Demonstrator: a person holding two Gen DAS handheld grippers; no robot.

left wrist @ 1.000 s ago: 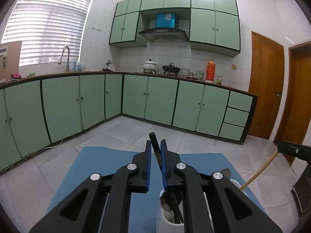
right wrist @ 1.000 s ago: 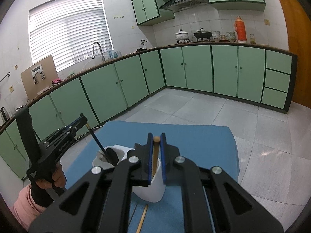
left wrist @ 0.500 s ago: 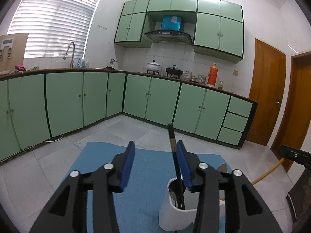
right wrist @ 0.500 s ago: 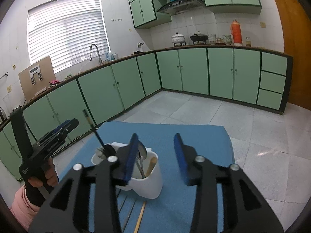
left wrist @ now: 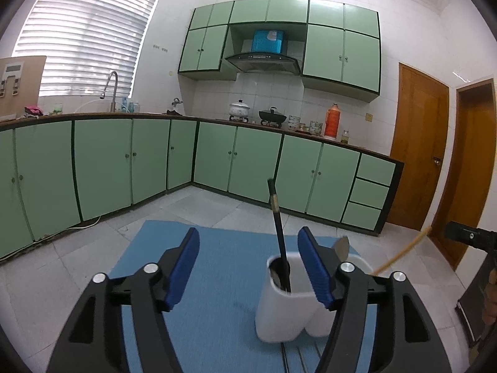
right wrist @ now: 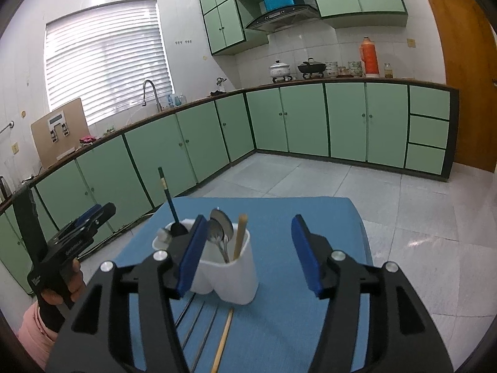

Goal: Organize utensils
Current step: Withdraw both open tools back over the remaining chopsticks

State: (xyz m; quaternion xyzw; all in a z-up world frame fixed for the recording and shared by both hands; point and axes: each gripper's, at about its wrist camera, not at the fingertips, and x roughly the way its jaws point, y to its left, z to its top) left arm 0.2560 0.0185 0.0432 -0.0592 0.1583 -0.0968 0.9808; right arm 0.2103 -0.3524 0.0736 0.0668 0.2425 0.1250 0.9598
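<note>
The left gripper has its jaws spread wide and empty. The white holder sits just ahead, under the right-hand jaw, with a dark-handled utensil standing in its near compartment and rising between the jaws. The right gripper is likewise spread and empty. From its camera the holder lies just ahead, partly behind the left-hand jaw, with metal spoons and a wooden chopstick upright inside. Below the jaws, loose on the blue mat, lie another wooden chopstick and thin grey metal sticks.

The next pick probably calls for one of these flat pieces. It is best to lower the jaws across the stick's width, close near its middle, and lift clear of the holder's rim.

The holder looks like smooth, lobed plastic. The mat looks finely woven over the surface. The wood is matte and slender, and the metal is slick and liable to slip.
</note>
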